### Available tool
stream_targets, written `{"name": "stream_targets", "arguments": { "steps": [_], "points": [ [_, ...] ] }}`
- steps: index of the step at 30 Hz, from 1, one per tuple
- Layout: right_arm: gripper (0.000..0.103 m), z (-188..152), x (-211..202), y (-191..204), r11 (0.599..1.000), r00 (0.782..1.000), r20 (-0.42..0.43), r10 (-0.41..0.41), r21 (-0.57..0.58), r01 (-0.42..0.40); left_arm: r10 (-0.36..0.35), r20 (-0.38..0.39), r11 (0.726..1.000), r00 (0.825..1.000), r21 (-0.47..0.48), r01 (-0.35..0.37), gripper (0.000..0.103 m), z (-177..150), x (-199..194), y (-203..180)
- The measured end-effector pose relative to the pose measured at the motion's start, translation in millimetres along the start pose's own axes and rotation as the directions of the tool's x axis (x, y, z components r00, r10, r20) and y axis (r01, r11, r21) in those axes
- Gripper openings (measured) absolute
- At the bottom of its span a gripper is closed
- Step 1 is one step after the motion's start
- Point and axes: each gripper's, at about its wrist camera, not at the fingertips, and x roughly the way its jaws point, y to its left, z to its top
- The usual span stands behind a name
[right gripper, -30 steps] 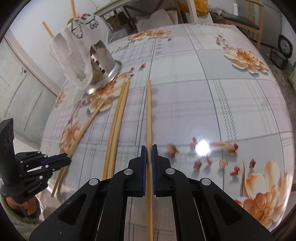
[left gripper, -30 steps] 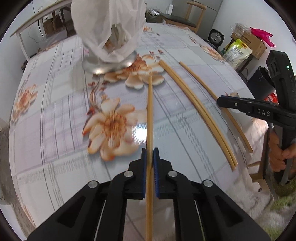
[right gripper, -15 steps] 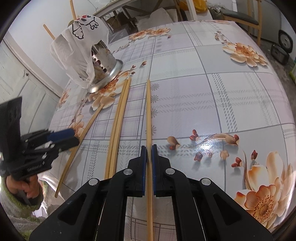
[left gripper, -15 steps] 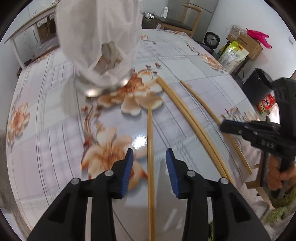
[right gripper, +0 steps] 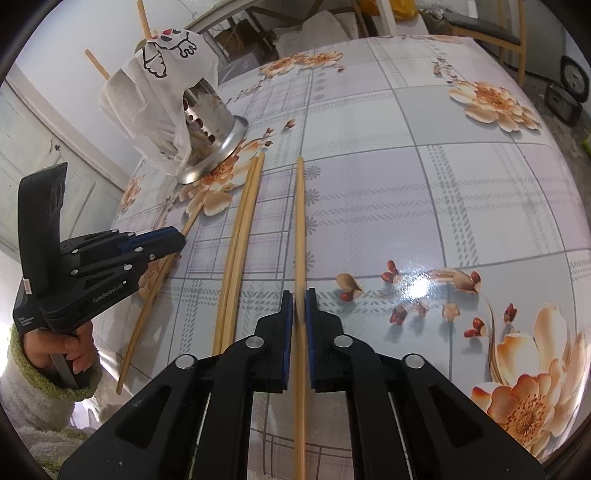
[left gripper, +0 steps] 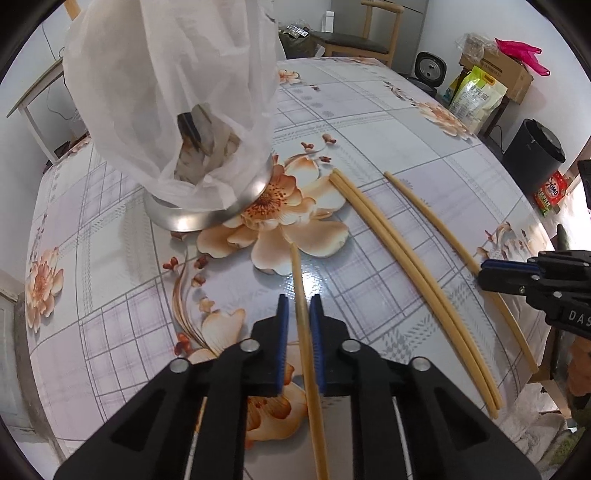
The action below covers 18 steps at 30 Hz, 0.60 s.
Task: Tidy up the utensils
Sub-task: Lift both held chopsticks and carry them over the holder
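A metal utensil holder [right gripper: 207, 122] stands back from the tabletop's [right gripper: 443, 184] near edge, toward its left side. It is draped in a white plastic bag [left gripper: 166, 92] that hides most of its perforated wall, and two pale sticks [right gripper: 142, 18] rise out of the top. The bag hangs close in front of the left gripper [left gripper: 298, 301] and fills the upper left of its view. Beyond the far edge are a wooden chair [left gripper: 354, 40], a cardboard box [left gripper: 498, 70], a yellow-green sack [left gripper: 476, 96] and a black bin [left gripper: 532, 155].

Four long, plain, pale wooden chopsticks lie on the glossy flowered cloth, all running from the near edge toward the holder. The chopstick pair [right gripper: 238, 240] lies side by side, touching, in the middle. The left chopstick [left gripper: 301, 280] lies between the left jaws. These have just been closing and are now nearly together, with a sliver of gap on the stick's left side, so the pads are not pinching it. The right chopstick [right gripper: 300, 221] runs between the jaws of the right gripper [right gripper: 300, 295]. These have just been opening and stand barely apart, and the stick looks blurred there. A hand [right gripper: 70, 350] in a fluffy white sleeve [right gripper: 22, 369] with a green cuff holds the left tool.
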Motion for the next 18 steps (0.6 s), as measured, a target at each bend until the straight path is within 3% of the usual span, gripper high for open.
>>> {"name": "stream_targets", "arguments": {
  "steps": [3,7,18],
  "points": [
    [0.021,9.1,2.1,3.2,1.000,1.000,0.006,-0.011,-0.016,0.011,-0.009,0.001,1.000,1.000,-0.012,0.009,0.007,-2.0,-0.7,3.9],
    [0.022,22.5,7.0,9.0,0.999,0.999,0.024,-0.024,-0.044,0.025,-0.006,0.008,1.000,1.000,-0.009,0.006,0.007,-4.1,-1.8,4.6],
    [0.018,57.6,40.7,33.5,0.970,0.984,0.065,-0.165,-0.172,0.174,-0.011,0.015,1.000,1.000,-0.015,0.012,0.007,-5.8,-3.2,5.5]
  ]
}}
